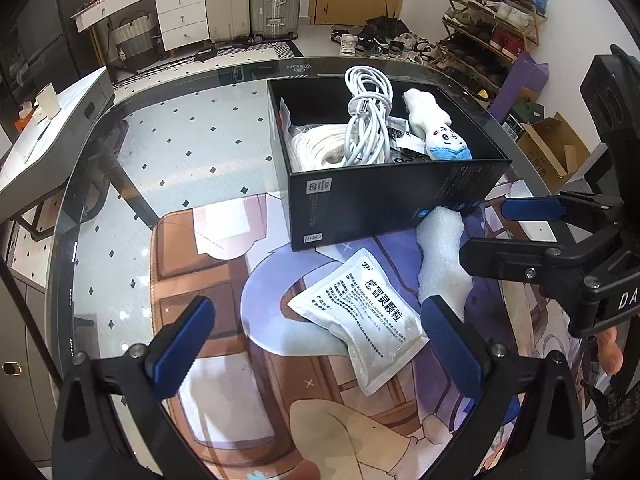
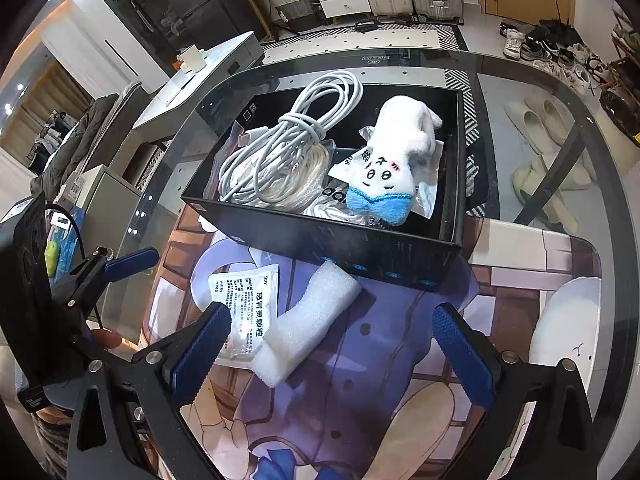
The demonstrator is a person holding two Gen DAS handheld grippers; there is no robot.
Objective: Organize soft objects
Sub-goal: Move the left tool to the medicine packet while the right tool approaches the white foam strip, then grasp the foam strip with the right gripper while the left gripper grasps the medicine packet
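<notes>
A glass desk (image 1: pixel 168 152) carries an illustrated cartoon mat (image 1: pixel 224 280) that covers its near part. On the far edge of the mat stands an open black cardboard box (image 1: pixel 384 200), with no lid on it. Inside the box, on the left, lies a coil of cream rope (image 2: pixel 308 176), and on top of that a bundled white charging cable (image 2: pixel 288 136) whose loop rises above the box's far rim. On the right of the box a white plush toy (image 2: pixel 394 156) with a stitched face and a blue end lies across some crinkled packets, its blue end toward the near wall.

Outside the box, on the mat just in front of its near wall, a strip of white foam wrap (image 2: pixel 308 320) lies on a slant, one end next to the box. Touching its left side is a flat white sachet of cold medicine granules (image 1: pixel 368 316) with printed Chinese text, lying flat.

The left gripper (image 1: pixel 320 348) hangs above the mat with its blue-padded fingers (image 1: pixel 184 344) spread wide and holding nothing; the sachet lies between and beyond them. The right gripper (image 2: pixel 332 352) is likewise spread wide and empty, its fingers (image 2: pixel 200 352) bracketing the foam wrap's near end from above.
</notes>
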